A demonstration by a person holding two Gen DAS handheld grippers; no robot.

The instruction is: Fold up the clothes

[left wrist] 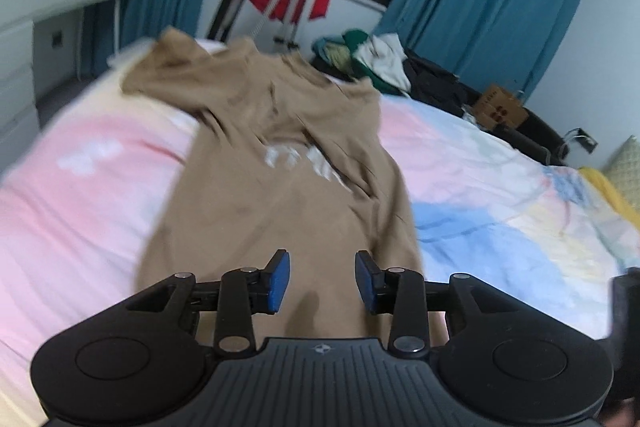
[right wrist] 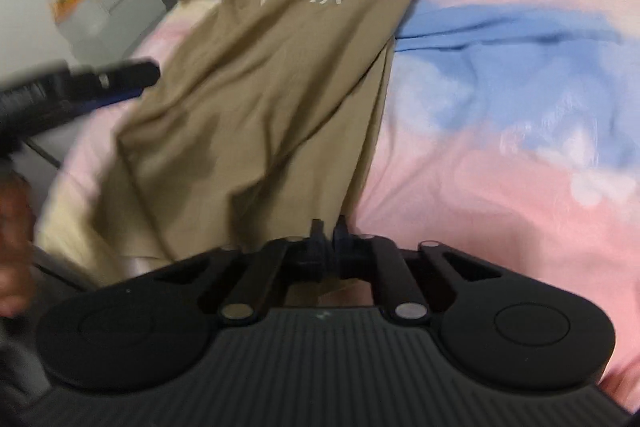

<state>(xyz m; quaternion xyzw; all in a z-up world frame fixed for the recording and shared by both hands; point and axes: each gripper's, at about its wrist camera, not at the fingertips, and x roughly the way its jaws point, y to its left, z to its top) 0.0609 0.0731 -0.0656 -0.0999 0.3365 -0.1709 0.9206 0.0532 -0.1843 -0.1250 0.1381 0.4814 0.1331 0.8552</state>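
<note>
**A:** Big picture first: the bed (left wrist: 80, 187), pink and blue cover, takes up nearly everything. Stretched along it lies the tan T-shirt (left wrist: 280, 155), collar end toward the far side, hem toward us, pale lettering across the chest.

**B:** Is it flat?

**A:** Not quite. One long side looks doubled over itself, and the far sleeve is bunched. Whether that is a fold half made or just a rumpled lay, I can't call it. Beyond it sits a heap of other clothes (left wrist: 368, 61) at the bed's far edge.

**B:** And the tools?

**A:** The right hand-held gripper (right wrist: 329, 227) has its fingers pinched together on the shirt's near edge, by the hem corner; cloth rises straight into them. The left hand-held gripper (left wrist: 322, 281) hovers over the hem with its blue pads (left wrist: 280, 281) spread wide and nothing between them.

**B:** How will that shirt behave?

**A:** Light, soft, limp jersey, I'd judge. It sags wherever it isn't held and drags on the cover. A single pinch lets the rest swing, so corners and seams are the places to take it: hem corners, shoulder seams. Grab mid-panel and it only puckers. Nothing fragile here, though, and the pads should bite thin cloth well.
</note>
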